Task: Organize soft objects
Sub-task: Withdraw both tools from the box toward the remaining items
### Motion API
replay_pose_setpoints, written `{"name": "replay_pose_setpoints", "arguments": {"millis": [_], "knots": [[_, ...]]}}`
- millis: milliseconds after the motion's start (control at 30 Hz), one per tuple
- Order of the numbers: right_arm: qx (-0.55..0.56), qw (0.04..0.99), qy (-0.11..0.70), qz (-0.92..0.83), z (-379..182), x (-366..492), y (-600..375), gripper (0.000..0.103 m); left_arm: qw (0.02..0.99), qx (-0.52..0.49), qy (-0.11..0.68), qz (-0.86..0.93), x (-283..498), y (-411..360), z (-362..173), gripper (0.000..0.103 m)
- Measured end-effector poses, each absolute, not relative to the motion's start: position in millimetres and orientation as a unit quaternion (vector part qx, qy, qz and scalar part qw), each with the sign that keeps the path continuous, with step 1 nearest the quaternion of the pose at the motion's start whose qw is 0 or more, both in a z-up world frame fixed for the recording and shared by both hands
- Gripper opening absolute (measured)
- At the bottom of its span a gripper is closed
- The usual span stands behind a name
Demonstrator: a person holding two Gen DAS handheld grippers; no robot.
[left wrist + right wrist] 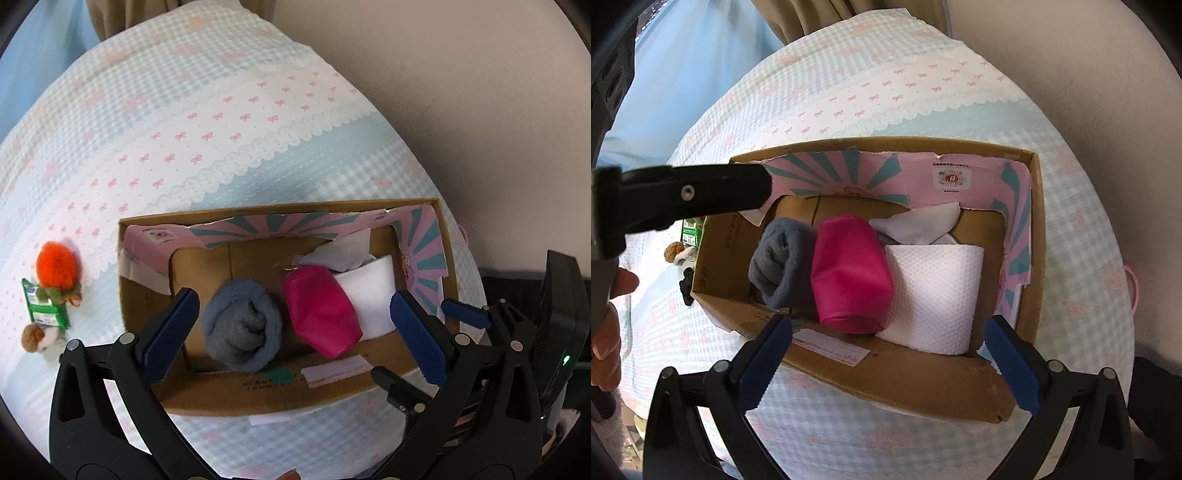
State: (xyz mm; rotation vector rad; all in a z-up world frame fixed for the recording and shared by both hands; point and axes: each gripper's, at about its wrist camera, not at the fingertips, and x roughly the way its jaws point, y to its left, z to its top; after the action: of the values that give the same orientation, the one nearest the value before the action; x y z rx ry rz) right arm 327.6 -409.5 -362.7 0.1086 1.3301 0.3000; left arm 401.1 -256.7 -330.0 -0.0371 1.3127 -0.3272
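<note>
gingham bedspread [288, 184] under cardboard box [905, 380], both hand-held grippers [291, 328] [890, 358] wide open, empty, above its near rim

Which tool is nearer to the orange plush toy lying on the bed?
Left. The left tool hangs open over the cardboard box, with the orange plush toy just beyond the box's left side. The right tool is open at the box's right end, farther away.

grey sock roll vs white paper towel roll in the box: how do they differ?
The grey sock roll is fuzzy; the white paper towel roll is dimpled. The sock roll sits left of the pink pouch, the towel roll right. The sock roll looks smaller. Both lie inside the cardboard box.
</note>
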Motion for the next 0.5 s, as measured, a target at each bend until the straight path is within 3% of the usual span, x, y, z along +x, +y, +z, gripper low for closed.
{"name": "replay_pose_setpoints", "arguments": {"millis": [500], "knots": [[0.059, 0.828, 0.551, 0.088, -277, 295, -395, 0.103, 0.827, -0.026, 0.543, -0.142, 340, -200, -246, 0.103]]}}
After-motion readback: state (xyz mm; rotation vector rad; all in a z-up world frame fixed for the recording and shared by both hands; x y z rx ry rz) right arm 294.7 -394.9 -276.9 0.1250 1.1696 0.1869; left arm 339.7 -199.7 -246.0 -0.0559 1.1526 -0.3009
